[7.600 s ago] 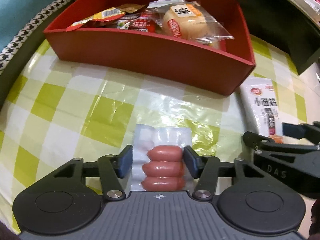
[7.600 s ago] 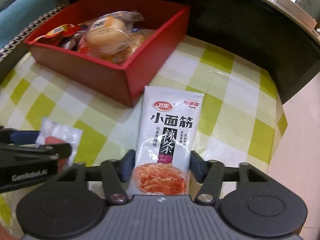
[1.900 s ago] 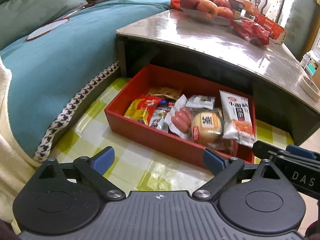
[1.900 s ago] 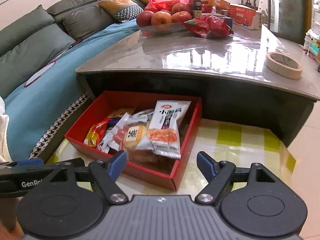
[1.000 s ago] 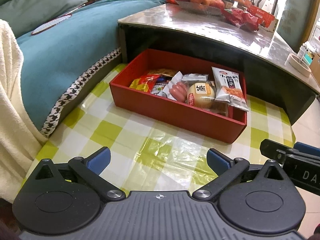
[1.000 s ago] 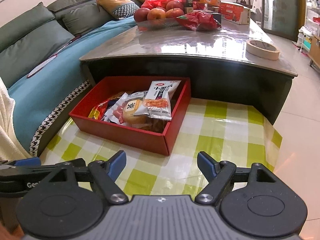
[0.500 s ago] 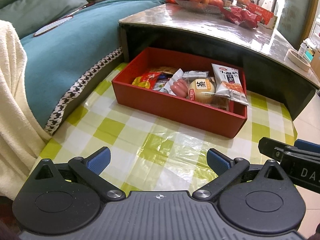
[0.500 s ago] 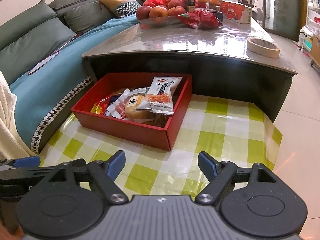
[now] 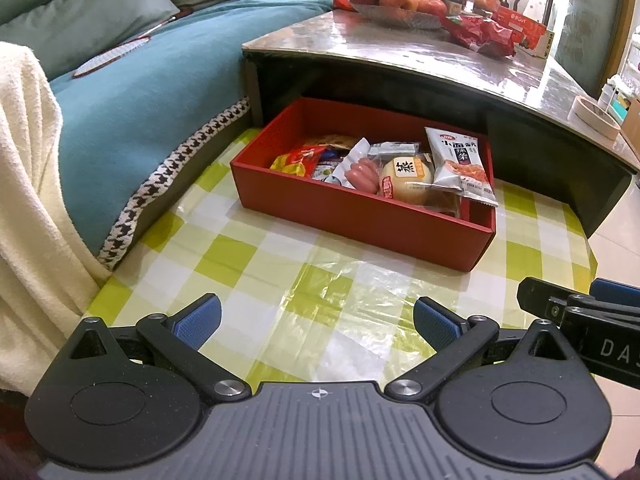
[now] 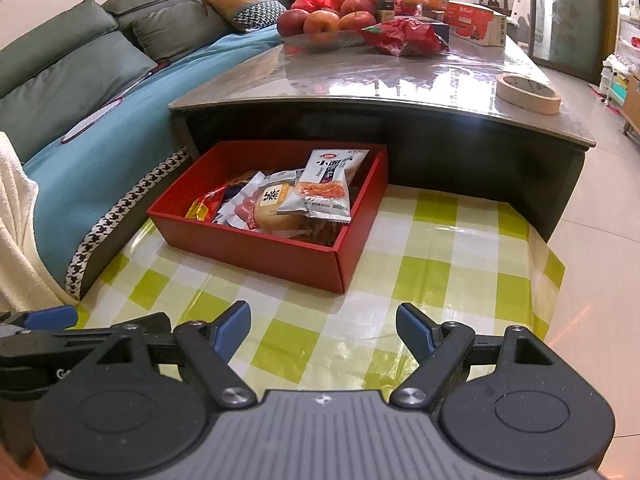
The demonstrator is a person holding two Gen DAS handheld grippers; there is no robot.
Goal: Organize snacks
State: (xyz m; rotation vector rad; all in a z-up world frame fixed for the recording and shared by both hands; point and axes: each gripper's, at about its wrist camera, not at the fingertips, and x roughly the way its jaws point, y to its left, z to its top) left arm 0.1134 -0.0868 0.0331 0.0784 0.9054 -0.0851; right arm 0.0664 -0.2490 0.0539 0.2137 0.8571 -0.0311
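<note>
Snacks are sitting inside the red box [image 9: 360, 216], which is resting on the green-checked plastic sheet [image 9: 256, 264] w/ its far end tucked under the coffee table [image 10: 360, 76]. Left gripper [image 9: 316, 316] is hovering over bare sheet, jaws spread wide, nothing btwn them; right gripper [image 10: 323, 326] is doing likewise, also empty, well short of the box. No loose packs are showing on the sheet, so the task is looking complete or nearly so. Risks, as judged: the white spicy-strip packet [image 10: 326, 186] is lying on top of the pile, propped against the bun pack [image 10: 276, 204], and its lower edge is reaching out over the box's right side in the left wrist view; a bump to the box could be sliding it out. The sheet is looking crinkled and slick, so any push on the box could be dragging it askew. The table overhang is leaving little room above the far end for a gripper coming in. Orientation: the box's long axis is running left-right across the left wrist view, open face up; the strip packet's long axis is running near-to-far, printed face up, top seal toward the table; the sausage pack [image 9: 360, 170] is lying tilted among the other wrappers.
</note>
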